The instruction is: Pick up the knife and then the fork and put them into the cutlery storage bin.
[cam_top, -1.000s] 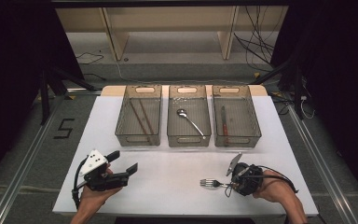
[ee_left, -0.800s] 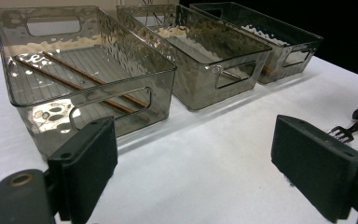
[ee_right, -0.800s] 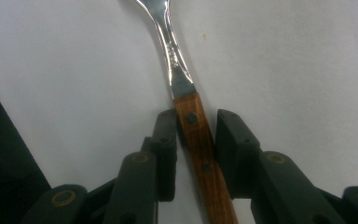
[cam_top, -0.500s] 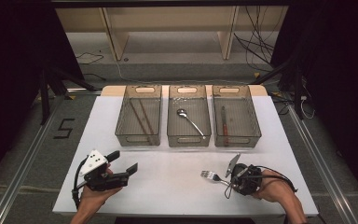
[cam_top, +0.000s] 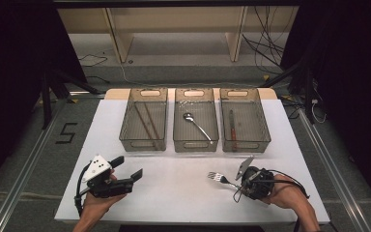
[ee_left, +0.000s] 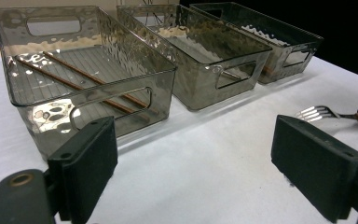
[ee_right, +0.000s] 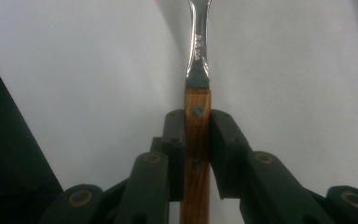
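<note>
Near edge of white desk: right tongs pinching fork by its wooden handle, pads pressed on both sides of the wood after just closing in on it; steel neck running out ahead of the tongs in right gripper view, tines pointing toward desk's middle. Fork low over the desk, right of centre; touching or just lifted, cannot tell. At the left, left tongs spread wide, nothing between them, held over bare desk and aimed toward the bins and fork.

Farther back, three clear grey bins in a row, side by side. Left bin holding two chopsticks lying lengthwise. Middle bin holding spoon, bowl toward the far end. Right bin holding knife with a wooden handle, lying lengthwise.
</note>
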`<action>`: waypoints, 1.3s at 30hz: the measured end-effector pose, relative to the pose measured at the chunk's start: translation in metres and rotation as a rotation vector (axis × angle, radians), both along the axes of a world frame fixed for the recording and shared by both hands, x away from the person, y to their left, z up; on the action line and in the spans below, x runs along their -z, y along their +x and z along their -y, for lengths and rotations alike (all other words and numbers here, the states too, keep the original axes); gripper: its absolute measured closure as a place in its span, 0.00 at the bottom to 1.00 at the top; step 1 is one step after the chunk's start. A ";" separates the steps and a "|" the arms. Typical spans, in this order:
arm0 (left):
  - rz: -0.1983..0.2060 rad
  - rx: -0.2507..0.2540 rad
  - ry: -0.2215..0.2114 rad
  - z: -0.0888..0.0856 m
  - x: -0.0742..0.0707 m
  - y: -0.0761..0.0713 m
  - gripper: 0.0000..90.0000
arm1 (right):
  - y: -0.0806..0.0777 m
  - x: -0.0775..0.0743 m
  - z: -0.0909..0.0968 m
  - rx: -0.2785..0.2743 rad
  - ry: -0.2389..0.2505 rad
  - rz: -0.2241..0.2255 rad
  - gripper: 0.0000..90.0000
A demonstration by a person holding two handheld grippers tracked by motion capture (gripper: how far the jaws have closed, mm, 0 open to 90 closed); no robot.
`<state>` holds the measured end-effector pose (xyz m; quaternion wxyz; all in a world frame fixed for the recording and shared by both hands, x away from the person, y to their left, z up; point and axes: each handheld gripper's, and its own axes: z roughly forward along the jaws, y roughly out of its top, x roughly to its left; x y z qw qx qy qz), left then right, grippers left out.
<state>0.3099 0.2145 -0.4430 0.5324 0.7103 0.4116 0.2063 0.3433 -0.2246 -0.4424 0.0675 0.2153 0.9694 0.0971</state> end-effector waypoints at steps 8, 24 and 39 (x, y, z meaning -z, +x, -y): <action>-0.001 -0.005 -0.007 0.000 0.000 0.000 0.15 | 0.004 -0.015 0.008 0.083 0.119 0.041 0.86; 0.000 -0.009 -0.009 -0.001 0.000 0.000 0.15 | 0.030 -0.045 0.015 0.232 0.297 0.111 0.86; -0.002 -0.010 -0.011 -0.001 0.000 0.000 0.15 | 0.082 -0.080 0.015 0.406 0.437 0.207 0.86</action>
